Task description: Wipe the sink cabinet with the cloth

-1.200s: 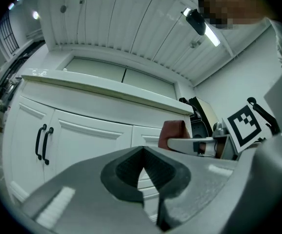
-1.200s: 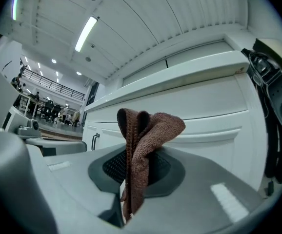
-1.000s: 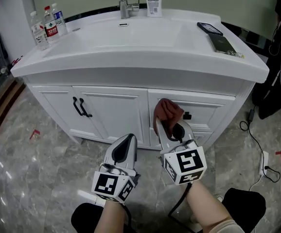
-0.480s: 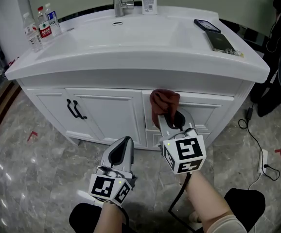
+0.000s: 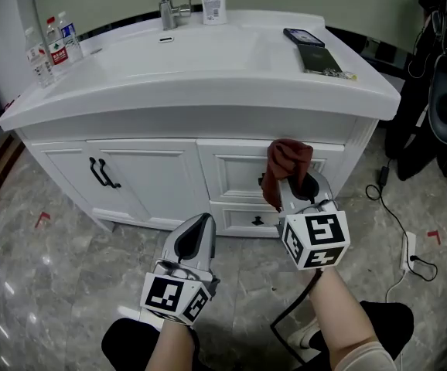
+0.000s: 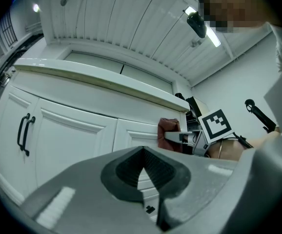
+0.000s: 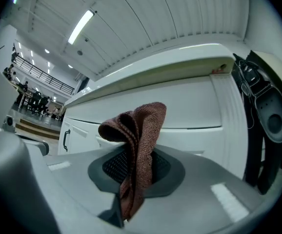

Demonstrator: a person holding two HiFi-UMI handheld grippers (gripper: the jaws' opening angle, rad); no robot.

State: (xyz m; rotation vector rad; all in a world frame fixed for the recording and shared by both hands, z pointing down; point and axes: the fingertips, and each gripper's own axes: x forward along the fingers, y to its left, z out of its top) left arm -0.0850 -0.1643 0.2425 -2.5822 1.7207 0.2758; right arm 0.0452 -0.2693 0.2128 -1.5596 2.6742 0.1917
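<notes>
The right gripper [image 5: 291, 193] only pinches the cloth [image 5: 288, 161], so hard rubbing on the sink cabinet [image 5: 154, 172] may pull it loose; the left gripper [image 5: 196, 236] is pressed together, empty.

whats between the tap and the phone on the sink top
In the head view, a blue-capped bottle stands just right of the tap. From there to the phone the white sink top is bare.
</notes>
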